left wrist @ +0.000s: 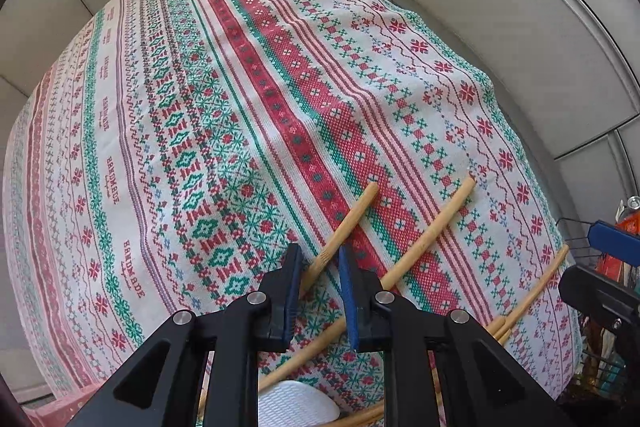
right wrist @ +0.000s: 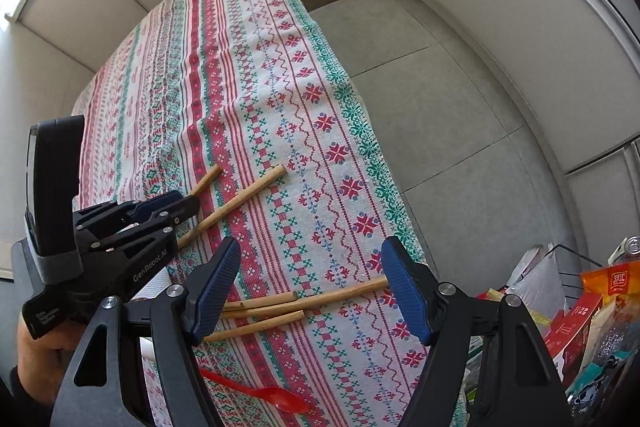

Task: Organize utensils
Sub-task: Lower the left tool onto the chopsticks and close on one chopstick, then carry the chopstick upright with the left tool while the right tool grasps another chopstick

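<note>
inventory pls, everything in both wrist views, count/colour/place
bamboo sticks: 2, tan, mid-table, near the left gripper
bamboo sticks, nearer bunch: about 3, tan, near the table's right edge, in front of the right gripper
red spoon: 1, red plastic, near end of table
white object: 1, white, under the left gripper, partly hidden, cannot identify
tablecloth: 1, white with red and green pattern, covers the table
snack packages: several, orange, red and others, off the table's right side
floor tiles: grey, right of the table
left gripper: black with blue pads, jaws narrowly open around a stick
right gripper: black with blue pads, jaws wide open
</note>
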Motion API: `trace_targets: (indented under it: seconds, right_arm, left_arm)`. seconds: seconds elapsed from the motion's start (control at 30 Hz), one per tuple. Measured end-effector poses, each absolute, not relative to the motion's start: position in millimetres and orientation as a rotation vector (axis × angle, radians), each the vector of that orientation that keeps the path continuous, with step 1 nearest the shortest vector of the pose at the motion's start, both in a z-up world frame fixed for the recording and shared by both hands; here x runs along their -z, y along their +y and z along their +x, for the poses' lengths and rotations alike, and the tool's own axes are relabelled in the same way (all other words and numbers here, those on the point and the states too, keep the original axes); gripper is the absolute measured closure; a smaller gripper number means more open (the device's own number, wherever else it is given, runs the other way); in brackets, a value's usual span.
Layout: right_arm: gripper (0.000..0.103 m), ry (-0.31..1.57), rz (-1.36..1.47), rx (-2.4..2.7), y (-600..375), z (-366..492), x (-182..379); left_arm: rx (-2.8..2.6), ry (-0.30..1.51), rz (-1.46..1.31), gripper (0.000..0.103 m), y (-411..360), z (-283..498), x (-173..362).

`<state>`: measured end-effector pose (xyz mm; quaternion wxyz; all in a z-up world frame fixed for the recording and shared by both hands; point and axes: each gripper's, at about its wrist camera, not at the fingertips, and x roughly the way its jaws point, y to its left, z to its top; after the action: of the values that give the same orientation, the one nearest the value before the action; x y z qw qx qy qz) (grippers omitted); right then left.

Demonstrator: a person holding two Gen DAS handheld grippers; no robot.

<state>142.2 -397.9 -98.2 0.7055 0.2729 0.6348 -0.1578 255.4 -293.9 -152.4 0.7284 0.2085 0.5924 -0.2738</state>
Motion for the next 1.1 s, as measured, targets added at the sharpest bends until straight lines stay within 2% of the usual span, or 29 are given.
trace_targets:
  seconds: [0.13, 0.2, 0.43, 0.6, 0.7, 1.0, 1.1]
  right_arm:
    - [0.028, 1.399, 0.638, 0.356, -404, 142, 104]
    - [0.028, 1.395, 0.676, 0.349, -406, 142, 107]
    - [0.028, 1.36, 0.785, 0.291, -401, 150, 122]
    - [0.045, 1.36, 0.895, 0.277, -393, 162, 140]
    - [0.051, 1.345, 0.899, 0.315, -391, 174, 149]
    - [0.06, 1.361, 0.747, 0.442, -370, 197, 154]
    - [0.068, 1.37, 0.658, 0.493, -357, 205, 154]
  left_arm:
    - [0.562, 1.285, 0.467, 0.089, -299, 265, 151]
    - [0.528, 1.242, 0.481, 0.096, -290, 265, 140]
    - [0.504, 1.165, 0.371, 0.096, -254, 262, 94]
    - [0.514, 1.083, 0.262, 0.096, -194, 225, 44]
    - [0.51, 1.01, 0.231, 0.096, -164, 193, 18]
    - [0.471, 0.919, 0.094, 0.096, -84, 151, -11]
    - [0.449, 0.905, 0.058, 0.096, -68, 144, -11]
